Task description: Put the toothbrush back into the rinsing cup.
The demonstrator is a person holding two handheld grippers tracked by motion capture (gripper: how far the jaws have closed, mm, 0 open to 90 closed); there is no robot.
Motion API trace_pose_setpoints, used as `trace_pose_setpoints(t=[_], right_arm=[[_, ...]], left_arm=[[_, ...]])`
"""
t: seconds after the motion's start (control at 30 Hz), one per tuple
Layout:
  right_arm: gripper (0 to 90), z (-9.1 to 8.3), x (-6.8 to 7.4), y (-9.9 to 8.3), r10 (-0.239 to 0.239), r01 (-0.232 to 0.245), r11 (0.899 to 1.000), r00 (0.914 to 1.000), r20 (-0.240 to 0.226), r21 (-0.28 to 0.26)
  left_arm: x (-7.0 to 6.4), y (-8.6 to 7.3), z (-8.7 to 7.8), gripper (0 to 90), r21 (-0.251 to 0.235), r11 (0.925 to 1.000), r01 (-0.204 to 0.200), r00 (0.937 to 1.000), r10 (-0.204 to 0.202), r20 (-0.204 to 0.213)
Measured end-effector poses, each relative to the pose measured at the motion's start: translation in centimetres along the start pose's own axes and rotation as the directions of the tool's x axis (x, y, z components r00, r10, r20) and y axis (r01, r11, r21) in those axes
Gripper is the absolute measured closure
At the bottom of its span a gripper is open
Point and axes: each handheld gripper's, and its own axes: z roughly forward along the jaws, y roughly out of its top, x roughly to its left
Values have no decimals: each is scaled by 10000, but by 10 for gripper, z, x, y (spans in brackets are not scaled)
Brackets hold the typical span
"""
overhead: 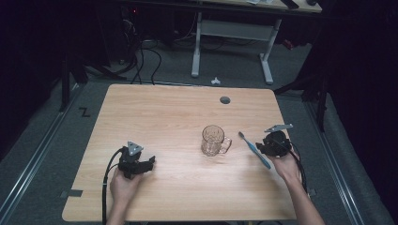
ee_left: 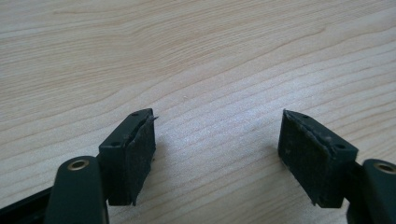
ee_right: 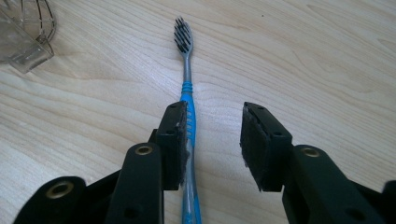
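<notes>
While the right gripper (ee_right: pixel 212 140) hangs low over the pale wooden table (overhead: pixel 164 112), its jaws stand partly apart and straddle the slim blue-and-grey plastic toothbrush (ee_right: pixel 187 88), which lies flat on the right side of the table, bristles pointing away toward the far edge. The handle runs close along the inner face of the left-hand jaw in the right gripper view, with a clear gap to the other jaw; nothing is clamped yet. Just to the left of the toothbrush stands the clear ribbed glass mug (overhead: pixel 214 140), upright, its handle turned toward the brush. The left gripper (ee_left: pixel 217 149) rests near the left side of the table, jaws wide apart over bare wood, holding nothing.

The risk lies in the off-centre line-up: as the jaws close, the far pad would likely push the thin handle sideways, and it could roll or slip out before the grip bites. A flat, low handle also invites the pads to scrape the table, and a skidding brush might knock against the mug.
</notes>
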Motion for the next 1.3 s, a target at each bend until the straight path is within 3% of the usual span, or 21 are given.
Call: trace_pose_setpoints(t=[0.4,0.57,0.67,1.0,1.17,1.3], right_arm=[[595,12,1,16,-85,115,9979,9988,-475,634],[577,23,3,26,-227,339,9890,9966,-789,1439],[570,25,4,29,-248,372,9866,9965,-797,1586],[623,40,8,45,-608,773,9584,9958,-680,2748],[641,42,11,49,-577,778,9495,9955,-748,3041],[669,45,14,52,-817,1052,9397,9930,-851,3253]], left_arm=[[0,0,0,280,-1,10000,8,10000,-8,0],[0,0,0,279,-17,10000,13,10000,-13,-5],[0,0,0,280,-11,10000,20,10000,-20,10],[1,0,0,279,-21,10000,48,10000,-48,38],[1,0,0,278,-29,10000,65,10000,-64,60],[1,0,0,278,-28,10000,60,10000,-60,54]])
